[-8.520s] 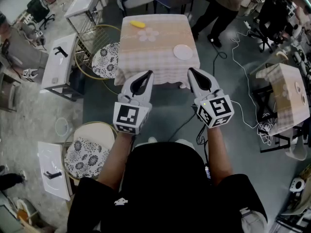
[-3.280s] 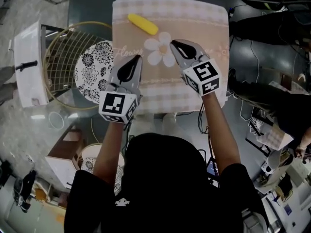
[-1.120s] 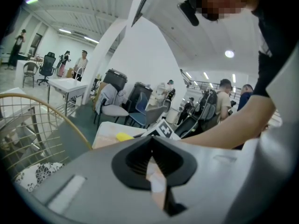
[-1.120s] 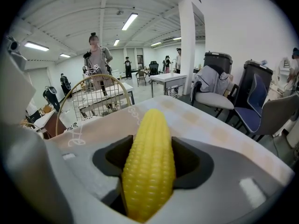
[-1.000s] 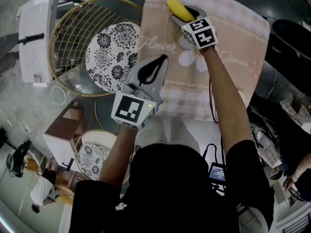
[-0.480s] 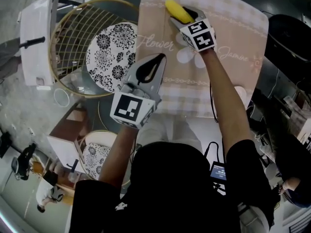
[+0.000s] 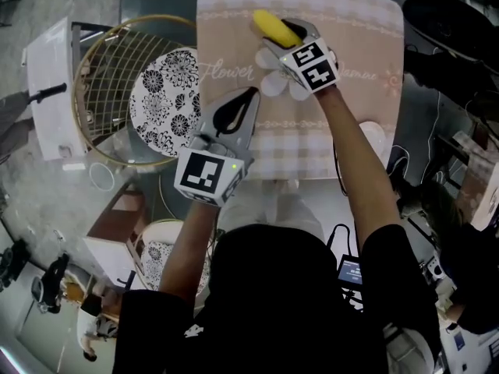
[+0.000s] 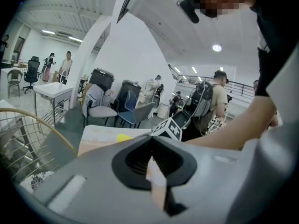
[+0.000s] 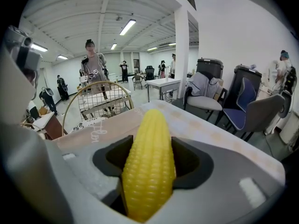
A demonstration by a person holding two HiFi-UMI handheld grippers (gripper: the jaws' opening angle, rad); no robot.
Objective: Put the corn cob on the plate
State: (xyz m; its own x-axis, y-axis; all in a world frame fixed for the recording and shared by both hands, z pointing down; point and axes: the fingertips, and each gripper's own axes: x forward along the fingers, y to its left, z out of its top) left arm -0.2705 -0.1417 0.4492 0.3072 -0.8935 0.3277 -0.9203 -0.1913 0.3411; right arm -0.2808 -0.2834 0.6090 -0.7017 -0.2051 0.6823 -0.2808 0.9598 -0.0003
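Evidently past the pick-up and into the carry, to judge by the grip. Had the corn cob (image 7: 270, 26) clamped lengthwise between the jaws of the right gripper (image 7: 284, 37), tip poking out beyond them, over the far side of the table (image 7: 366, 45) and a little left of its middle. Judged the cob just clear of the cloth, though could not make out a gap for certain. Found the plate (image 7: 374, 140) near the table's near right corner, half hidden behind the right forearm, with nothing on the part that showed. Called next, most likely, for swinging the cob back and rightward across the table to above the plate, lowering it until it rested there, and only then parting the jaws. Reached far forward with the right arm almost straight, gripper pitched downward. Held the left gripper (image 7: 248, 92) pinched together on nothing over the table's near left corner, elbow bent, nose tipped slightly down.
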